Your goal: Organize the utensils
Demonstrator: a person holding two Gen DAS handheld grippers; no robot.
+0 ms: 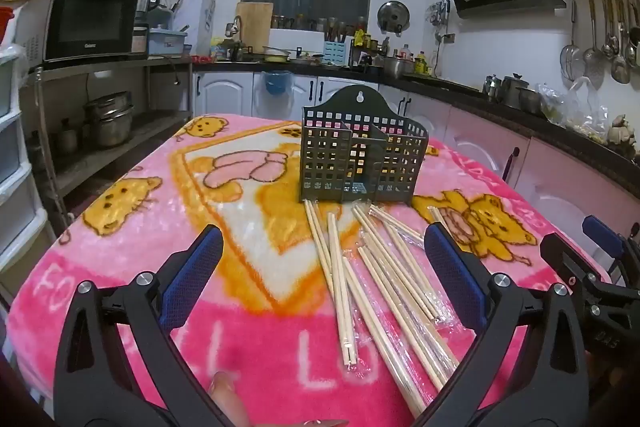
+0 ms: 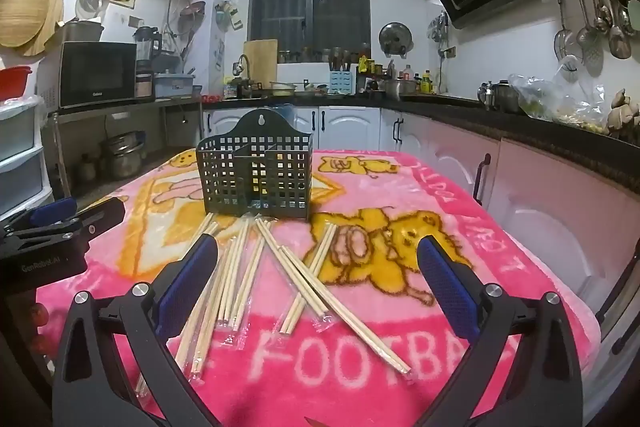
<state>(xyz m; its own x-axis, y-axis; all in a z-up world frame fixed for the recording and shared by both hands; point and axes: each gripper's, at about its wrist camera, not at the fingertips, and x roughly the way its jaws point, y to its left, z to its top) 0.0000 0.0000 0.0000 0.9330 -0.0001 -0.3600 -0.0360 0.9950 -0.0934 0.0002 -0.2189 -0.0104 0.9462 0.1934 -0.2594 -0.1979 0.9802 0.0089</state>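
Note:
A dark green perforated utensil holder [image 1: 362, 155] [image 2: 256, 175] stands upright on the pink bear-print blanket [image 1: 120, 267], its compartments showing nothing inside. Several pale wooden chopsticks [image 1: 380, 267] [image 2: 248, 267], some in clear wrappers, lie scattered on the blanket just in front of it. My left gripper [image 1: 322, 239] hovers open over the near ends of the chopsticks, nothing between its blue pads. To its right, my right gripper [image 2: 317, 247] is open too, above the chopsticks and empty. Each gripper shows at the edge of the other's view: right gripper [image 1: 580, 241], left gripper [image 2: 80, 213].
A dark counter [image 2: 520, 131] with pots and bags runs along the right and back, over white and pink cabinets. On the left stand a metal shelf with a microwave [image 1: 92, 21] and plastic drawers [image 2: 20, 155]. A person's fingertip [image 1: 226, 399] shows at the bottom.

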